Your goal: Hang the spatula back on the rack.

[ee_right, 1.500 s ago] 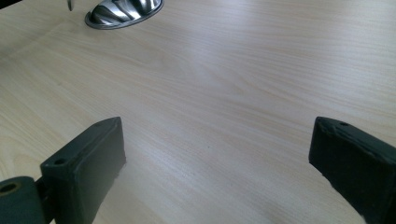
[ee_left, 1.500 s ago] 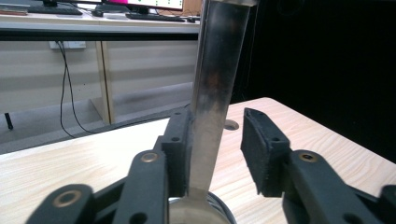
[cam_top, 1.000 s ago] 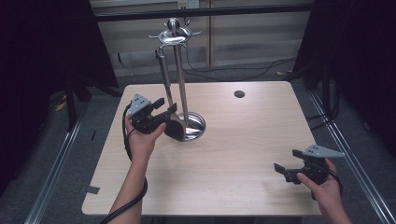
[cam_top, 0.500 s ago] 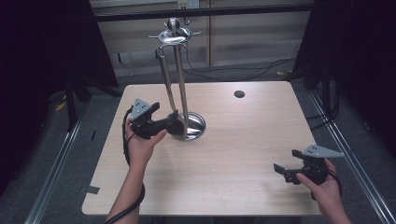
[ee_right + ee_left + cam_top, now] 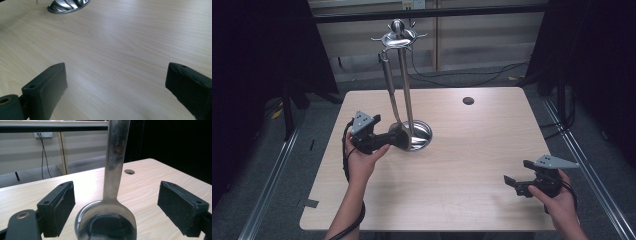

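A steel utensil stand rises from a round base on the wooden table. From a hook at its top hangs a steel ladle; its bowl hangs low beside the base. My left gripper is level with that bowl. Its jaws have just been opening and now stand wide on either side of the bowl, the pads clear of it. Near the table's front right corner my right gripper stands open over bare wood, nothing between its jaws.
A small round hole sits in the tabletop at the back right. The stand's base lies far ahead of the right gripper. Cables run over the floor behind the table. Metal rails line both sides of the table.
The left gripper's jaws have spread wider around the ladle's bowl and the hand has shifted slightly. The right hand and gripper have stayed still.
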The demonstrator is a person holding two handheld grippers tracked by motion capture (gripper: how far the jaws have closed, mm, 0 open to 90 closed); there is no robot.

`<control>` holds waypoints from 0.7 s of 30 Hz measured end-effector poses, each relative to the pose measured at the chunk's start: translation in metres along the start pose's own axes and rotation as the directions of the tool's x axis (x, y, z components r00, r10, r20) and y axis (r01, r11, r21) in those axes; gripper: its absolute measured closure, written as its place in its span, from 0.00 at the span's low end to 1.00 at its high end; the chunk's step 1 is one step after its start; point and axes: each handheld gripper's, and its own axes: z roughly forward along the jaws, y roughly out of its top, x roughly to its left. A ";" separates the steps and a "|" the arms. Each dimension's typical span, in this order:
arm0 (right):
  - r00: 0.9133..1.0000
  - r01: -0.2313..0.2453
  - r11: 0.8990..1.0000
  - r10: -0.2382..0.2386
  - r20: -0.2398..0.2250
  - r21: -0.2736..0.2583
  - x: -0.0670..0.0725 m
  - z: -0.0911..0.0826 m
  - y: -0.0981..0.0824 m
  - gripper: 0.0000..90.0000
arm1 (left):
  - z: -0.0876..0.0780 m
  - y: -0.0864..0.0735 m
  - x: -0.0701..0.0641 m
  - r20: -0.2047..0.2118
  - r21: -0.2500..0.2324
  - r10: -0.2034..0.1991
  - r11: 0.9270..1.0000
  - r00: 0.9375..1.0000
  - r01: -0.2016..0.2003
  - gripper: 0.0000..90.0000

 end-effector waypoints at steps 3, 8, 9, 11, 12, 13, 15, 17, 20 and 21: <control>1.000 0.001 1.000 -0.001 -0.003 -0.001 0.000 0.000 0.001 0.03 | -0.001 -0.002 0.000 0.001 0.002 -0.005 1.000 1.000 0.005 0.15; 1.000 0.001 1.000 -0.001 -0.005 0.000 0.000 0.002 0.000 0.04 | -0.003 -0.007 0.002 -0.006 0.015 -0.001 1.000 1.000 0.001 0.14; 1.000 0.001 1.000 -0.001 -0.006 -0.002 0.001 0.002 0.000 0.04 | -0.004 -0.008 0.002 -0.006 0.019 0.001 1.000 1.000 -0.001 0.14; 1.000 0.006 1.000 -0.006 -0.003 0.001 0.000 0.002 0.000 0.04 | -0.005 -0.010 0.003 -0.004 0.021 -0.002 1.000 1.000 0.002 0.14; 1.000 0.006 1.000 -0.006 -0.005 0.001 0.000 0.002 0.000 0.04 | -0.005 -0.011 0.003 -0.004 0.025 -0.001 1.000 1.000 0.001 0.14; 1.000 0.003 1.000 -0.003 -0.006 0.001 0.001 0.002 0.000 0.04 | -0.005 -0.011 0.004 -0.005 0.026 0.000 1.000 1.000 0.000 0.14; 1.000 0.005 1.000 -0.005 -0.006 0.001 0.001 0.002 0.000 0.04 | -0.006 -0.013 0.004 -0.006 0.027 -0.003 1.000 1.000 0.003 0.14; 1.000 0.008 1.000 -0.008 -0.007 0.003 0.001 0.002 0.000 0.04 | -0.007 -0.015 0.006 -0.002 0.028 -0.002 1.000 1.000 0.002 0.14; 1.000 0.009 1.000 -0.009 -0.007 0.006 0.001 0.002 0.000 0.04 | -0.008 -0.018 0.007 -0.004 0.035 -0.004 0.999 1.000 0.004 0.13; 1.000 0.009 1.000 -0.009 -0.007 0.007 0.001 0.002 0.000 0.04 | -0.009 -0.019 0.007 -0.007 0.037 -0.004 0.999 1.000 0.004 0.13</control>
